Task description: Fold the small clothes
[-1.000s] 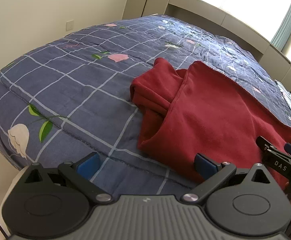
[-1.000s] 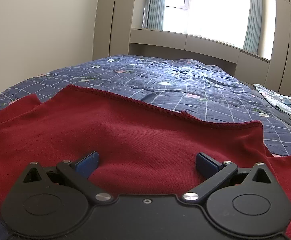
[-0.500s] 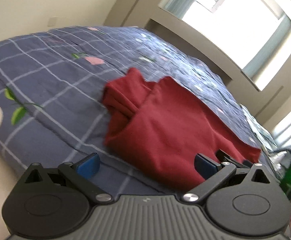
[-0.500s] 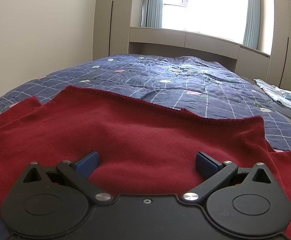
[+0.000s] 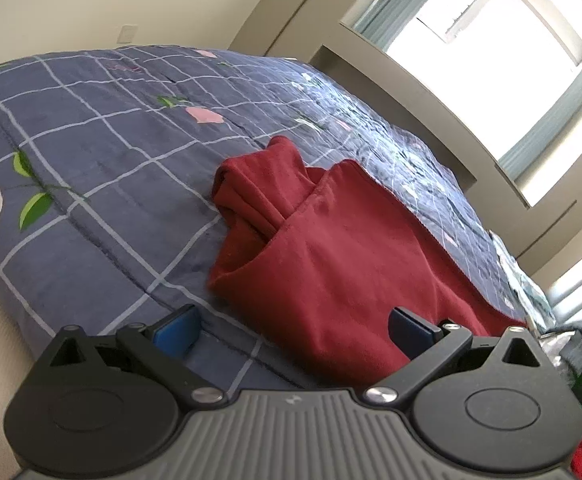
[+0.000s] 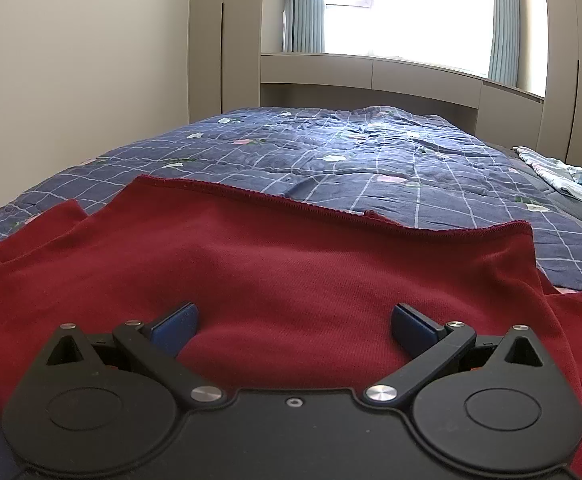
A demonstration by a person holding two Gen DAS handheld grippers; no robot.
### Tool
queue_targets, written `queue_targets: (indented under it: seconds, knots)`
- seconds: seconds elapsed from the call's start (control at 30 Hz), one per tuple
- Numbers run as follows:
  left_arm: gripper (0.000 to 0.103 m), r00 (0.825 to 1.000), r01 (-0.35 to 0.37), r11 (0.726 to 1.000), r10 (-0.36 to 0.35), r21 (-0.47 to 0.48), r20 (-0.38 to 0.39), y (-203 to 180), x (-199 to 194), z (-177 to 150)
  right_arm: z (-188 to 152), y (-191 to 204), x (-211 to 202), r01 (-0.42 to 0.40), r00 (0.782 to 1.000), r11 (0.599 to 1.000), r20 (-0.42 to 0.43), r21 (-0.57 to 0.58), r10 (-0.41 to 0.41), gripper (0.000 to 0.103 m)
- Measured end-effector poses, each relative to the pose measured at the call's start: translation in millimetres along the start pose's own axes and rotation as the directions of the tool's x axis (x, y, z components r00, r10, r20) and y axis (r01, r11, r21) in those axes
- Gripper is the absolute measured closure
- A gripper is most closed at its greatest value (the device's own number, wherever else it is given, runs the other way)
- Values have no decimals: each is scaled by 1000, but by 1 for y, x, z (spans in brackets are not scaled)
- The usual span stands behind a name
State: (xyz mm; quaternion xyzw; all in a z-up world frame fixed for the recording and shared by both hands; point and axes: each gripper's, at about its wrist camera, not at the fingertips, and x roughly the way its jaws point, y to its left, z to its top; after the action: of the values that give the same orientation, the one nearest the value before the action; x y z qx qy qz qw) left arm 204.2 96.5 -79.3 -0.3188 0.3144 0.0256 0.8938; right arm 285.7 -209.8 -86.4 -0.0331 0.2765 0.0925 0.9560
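Observation:
A dark red knit garment (image 5: pixel 343 256) lies partly folded on the bed, with a bunched sleeve at its far left end. It also fills the lower half of the right wrist view (image 6: pixel 283 272), its ribbed hem running across the far edge. My left gripper (image 5: pixel 291 330) is open and empty at the bed's near edge, by the garment's near left corner. My right gripper (image 6: pixel 294 326) is open and empty, hovering low over the garment's near middle.
The bed has a blue checked quilt with flower prints (image 5: pixel 103 152); it also shows in the right wrist view (image 6: pixel 371 148). A pale patterned cloth (image 6: pixel 563 176) lies at the bed's right side. A wall, wardrobes and a window bench (image 6: pixel 371 76) stand behind.
The left gripper has tilted and swung so the view rolled; the right gripper no longer shows in it. The right gripper has pitched up slightly. The garment has not moved.

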Motion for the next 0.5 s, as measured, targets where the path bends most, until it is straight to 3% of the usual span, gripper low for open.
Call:
queue_targets:
  seconds: [0.27,0.4,0.5]
  knots:
    - [1,1000,-17,999,17,34,7,-5,0,-6,0,0,0,1,1000,1000,0,-1,-1,0]
    - [1,1000,0,1000,0,7,14,-3,-2,-6,0,0,0,1,1000,1000,0,0,-1,1]
    - [14,1000,3,1000,-3,-5,26,-2,-3,-5,0,0,0,1,1000,1000,0,0,-1,0]
